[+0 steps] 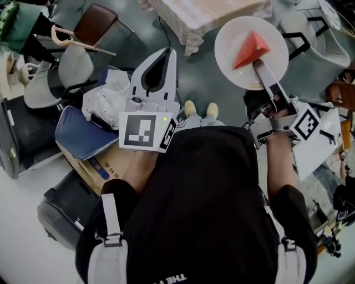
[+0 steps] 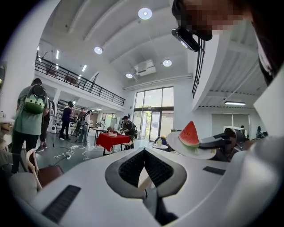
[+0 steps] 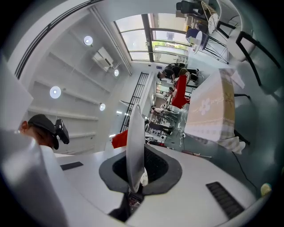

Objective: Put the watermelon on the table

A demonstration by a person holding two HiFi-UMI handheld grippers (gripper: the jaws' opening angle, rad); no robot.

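Nearest, the left gripper (image 1: 165, 55) points ahead, its jaws together on nothing; to its right, the right gripper (image 1: 260, 69) is clamped on the near rim of a white plate (image 1: 230, 55), held out roughly level; the watermelon (image 1: 250, 49) wedge sits about mid-plate, clear of the jaws; farther off and left, a cloth-covered table (image 1: 205, 16) stands apart from the plate.

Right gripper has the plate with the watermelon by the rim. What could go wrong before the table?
The right gripper pinches the plate only at its rim, so the plate could droop or twist in the jaws. The watermelon slice lies loose on it; a tilt could slide it off before the cloth-covered table.
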